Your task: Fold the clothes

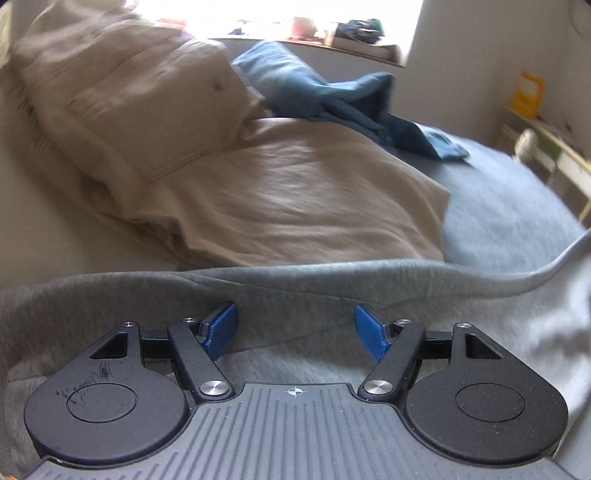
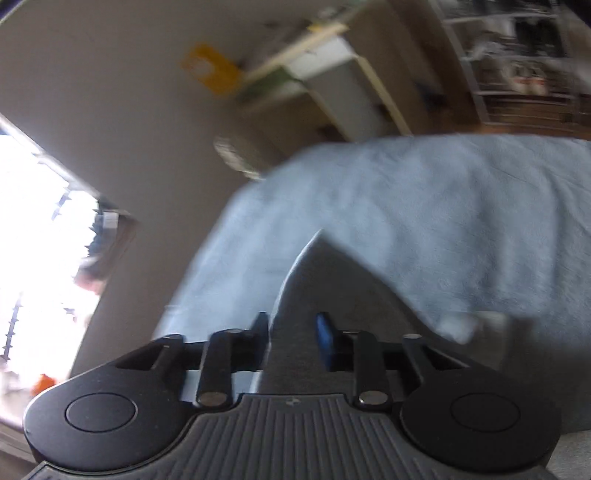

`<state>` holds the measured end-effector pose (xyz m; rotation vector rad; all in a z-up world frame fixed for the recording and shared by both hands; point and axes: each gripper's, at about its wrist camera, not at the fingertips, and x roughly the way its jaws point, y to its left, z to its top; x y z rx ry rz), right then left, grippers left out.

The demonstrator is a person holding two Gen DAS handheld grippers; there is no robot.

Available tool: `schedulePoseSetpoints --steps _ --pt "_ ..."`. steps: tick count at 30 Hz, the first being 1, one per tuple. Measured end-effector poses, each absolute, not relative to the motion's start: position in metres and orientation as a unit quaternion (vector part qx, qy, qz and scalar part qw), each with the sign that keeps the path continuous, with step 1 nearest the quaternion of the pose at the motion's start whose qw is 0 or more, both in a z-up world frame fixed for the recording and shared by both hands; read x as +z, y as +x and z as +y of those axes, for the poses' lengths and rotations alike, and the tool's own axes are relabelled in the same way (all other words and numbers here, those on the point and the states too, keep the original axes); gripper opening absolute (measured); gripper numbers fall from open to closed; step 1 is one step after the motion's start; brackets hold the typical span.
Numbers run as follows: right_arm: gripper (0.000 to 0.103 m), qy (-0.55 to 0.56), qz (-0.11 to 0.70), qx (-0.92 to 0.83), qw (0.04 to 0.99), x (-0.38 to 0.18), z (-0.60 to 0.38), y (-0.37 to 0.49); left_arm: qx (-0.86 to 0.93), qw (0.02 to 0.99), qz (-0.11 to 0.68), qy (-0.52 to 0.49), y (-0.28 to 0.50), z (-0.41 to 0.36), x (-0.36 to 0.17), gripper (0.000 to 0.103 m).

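Note:
A grey sweatshirt-like garment [image 1: 295, 284] lies across the bed right in front of my left gripper [image 1: 295, 325]. That gripper is open, its blue pads [image 1: 221, 328] wide apart just above the cloth, holding nothing. In the blurred right wrist view, a pointed corner of the grey garment [image 2: 321, 280] rises between the fingers of my right gripper [image 2: 293, 326]. Its jaws stand partly apart and the pads do not visibly press on the cloth.
A beige duvet [image 1: 277, 192] and pillow [image 1: 140, 96] lie beyond the garment, with a crumpled dark blue cloth [image 1: 332, 96] behind them. A light blue blanket [image 2: 424, 206] covers the bed. A wooden shelf [image 2: 332, 74] stands by the wall, and a bright window [image 1: 277, 14] is at the back.

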<state>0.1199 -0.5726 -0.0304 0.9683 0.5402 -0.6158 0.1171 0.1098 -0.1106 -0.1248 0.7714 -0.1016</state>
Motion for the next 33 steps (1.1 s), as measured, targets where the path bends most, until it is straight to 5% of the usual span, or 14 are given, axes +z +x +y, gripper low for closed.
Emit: schedulePoseSetpoints --steps 11,19,29,31,33 --pt "0.039 0.478 0.245 -0.308 0.785 -0.095 -0.587 0.053 -0.057 0.925 0.373 -0.044 0.114 0.105 -0.102 0.071" --pt "0.04 0.513 0.233 -0.343 0.752 -0.119 -0.636 -0.011 -0.272 0.881 0.381 0.066 0.061 0.031 -0.087 0.071" --pt "0.038 0.585 0.25 -0.255 0.728 -0.166 -0.641 0.026 -0.409 0.8 0.407 0.163 -0.001 -0.027 -0.105 0.067" --pt "0.03 0.573 0.237 -0.266 0.738 -0.166 -0.641 0.033 -0.408 0.797 0.411 0.173 -0.005 -0.031 -0.112 0.067" --pt "0.006 0.531 0.238 -0.282 0.763 -0.154 -0.637 0.04 -0.4 0.799 0.412 0.178 -0.004 -0.032 -0.116 0.062"
